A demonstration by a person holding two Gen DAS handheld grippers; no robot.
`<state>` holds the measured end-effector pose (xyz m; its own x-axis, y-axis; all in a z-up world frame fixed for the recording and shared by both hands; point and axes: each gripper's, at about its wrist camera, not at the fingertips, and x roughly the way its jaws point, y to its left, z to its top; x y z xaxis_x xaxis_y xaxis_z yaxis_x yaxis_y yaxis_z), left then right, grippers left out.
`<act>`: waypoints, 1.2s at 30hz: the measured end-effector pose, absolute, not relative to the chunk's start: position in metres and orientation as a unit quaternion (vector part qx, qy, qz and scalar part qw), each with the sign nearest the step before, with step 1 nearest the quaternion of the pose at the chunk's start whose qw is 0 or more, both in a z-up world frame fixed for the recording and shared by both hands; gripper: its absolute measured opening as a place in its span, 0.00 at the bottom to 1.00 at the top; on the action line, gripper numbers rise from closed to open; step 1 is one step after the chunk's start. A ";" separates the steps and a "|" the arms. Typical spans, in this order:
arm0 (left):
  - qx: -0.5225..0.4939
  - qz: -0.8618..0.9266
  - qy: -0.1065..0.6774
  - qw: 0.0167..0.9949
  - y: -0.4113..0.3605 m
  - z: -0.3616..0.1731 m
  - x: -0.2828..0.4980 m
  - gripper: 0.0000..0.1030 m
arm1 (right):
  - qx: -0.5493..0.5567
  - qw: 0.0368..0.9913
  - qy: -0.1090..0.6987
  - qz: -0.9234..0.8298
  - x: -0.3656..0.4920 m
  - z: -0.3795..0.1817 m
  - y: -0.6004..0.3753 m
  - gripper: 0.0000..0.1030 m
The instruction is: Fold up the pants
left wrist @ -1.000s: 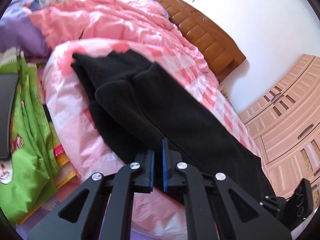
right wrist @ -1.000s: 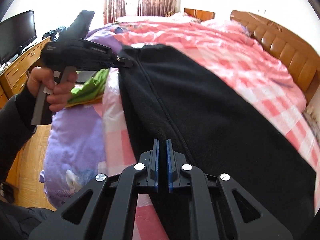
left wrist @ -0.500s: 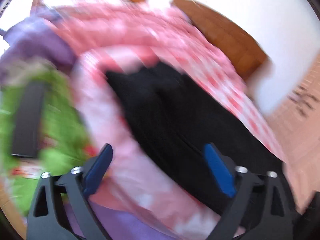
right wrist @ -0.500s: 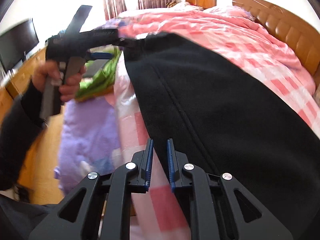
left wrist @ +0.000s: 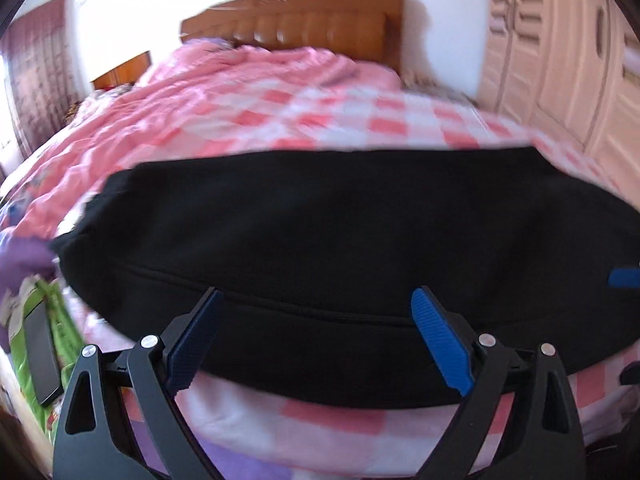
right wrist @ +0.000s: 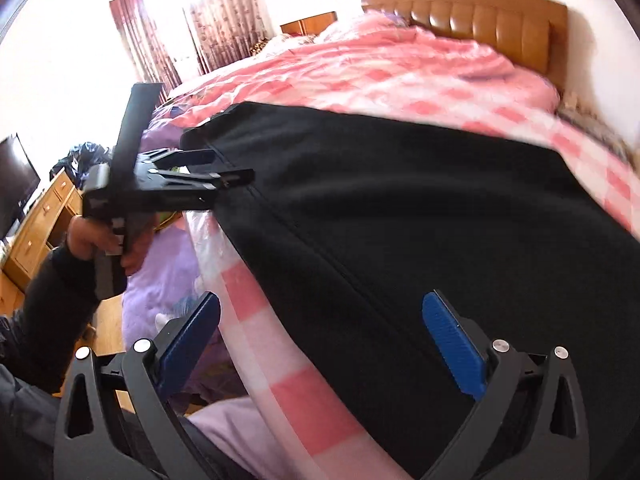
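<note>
I see the black fleece pants [left wrist: 340, 224] lying flat on the pink checked quilt [left wrist: 280, 104] of the bed, near its front edge, with one long seam running along the cloth. Both tongs are empty: the left gripper [left wrist: 316, 332] has its blue pads spread wide above the near edge of the pants, and the right gripper [right wrist: 320, 344] is spread wide too, holding nothing. I judge the fabric to be soft, thick and light, not slippery, so it will bend easily and sag between two holding points. It looks already laid double along its length, so I think the next fold goes across, and I would take hold at one short end, one gripper at each corner, pinching all layers together so the lower layer does not stay behind. The left wrist view shows me the whole length of the pants from the side, the wooden headboard [left wrist: 292, 20] behind, the wardrobe doors [left wrist: 560, 52] at the right, and a green cloth with a dark flat device [left wrist: 42, 352] at the lower left; it shows only a small blue part of the other tool at the right border. The right wrist view shows what the first cannot: the person's hand [right wrist: 108, 240] holding the left gripper beside the far end of the pants, also the curtains [right wrist: 188, 20] and a wooden dresser [right wrist: 40, 220].
</note>
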<state>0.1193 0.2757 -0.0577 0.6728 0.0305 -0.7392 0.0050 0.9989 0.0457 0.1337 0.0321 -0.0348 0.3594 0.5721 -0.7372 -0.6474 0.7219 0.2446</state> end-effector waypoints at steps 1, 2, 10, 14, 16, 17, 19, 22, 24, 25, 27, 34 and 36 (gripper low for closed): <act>0.039 0.021 0.423 0.905 0.271 -0.070 0.126 0.95 | -0.042 0.812 0.452 0.367 0.135 -0.044 0.030 0.96; 0.029 0.029 0.414 0.909 0.274 -0.074 0.128 0.98 | -0.047 0.809 0.460 0.364 0.134 -0.053 0.027 0.96; 0.018 0.051 0.424 0.904 0.287 -0.079 0.165 0.99 | -0.034 0.810 0.454 0.370 0.109 -0.053 -0.003 0.96; 0.001 0.051 0.442 0.895 0.287 -0.076 0.175 0.99 | -0.019 0.814 0.454 0.362 0.105 -0.043 -0.013 0.96; 0.007 0.068 0.451 0.890 0.281 -0.065 0.174 0.97 | -0.031 0.834 0.438 0.335 0.102 -0.033 -0.030 0.96; 0.013 0.068 0.439 0.896 0.275 -0.056 0.172 0.97 | -0.033 0.848 0.427 0.313 0.102 -0.029 -0.042 0.96; 0.027 0.051 0.419 0.906 0.262 -0.043 0.171 0.98 | -0.025 0.878 0.417 0.232 0.111 -0.026 -0.078 0.96; 0.031 0.017 0.430 0.902 0.244 -0.041 0.189 0.98 | 0.016 0.893 0.432 0.126 0.129 -0.032 -0.132 0.96; 0.045 0.014 0.457 0.888 0.225 -0.049 0.207 0.98 | 0.017 0.892 0.448 0.058 0.135 -0.039 -0.163 0.96; 0.050 0.008 0.461 0.886 0.215 -0.051 0.211 0.98 | 0.005 0.888 0.458 0.034 0.136 -0.044 -0.171 0.96; 0.064 -0.016 0.463 0.884 0.192 -0.054 0.211 0.98 | 0.006 0.888 0.456 0.062 0.128 -0.051 -0.181 0.96; 0.064 -0.004 0.478 0.876 0.179 -0.069 0.218 0.99 | 0.011 0.892 0.447 0.066 0.118 -0.055 -0.183 0.96; 0.037 -0.016 0.487 0.872 0.187 -0.071 0.222 0.99 | 0.011 0.892 0.447 0.067 0.116 -0.055 -0.184 0.96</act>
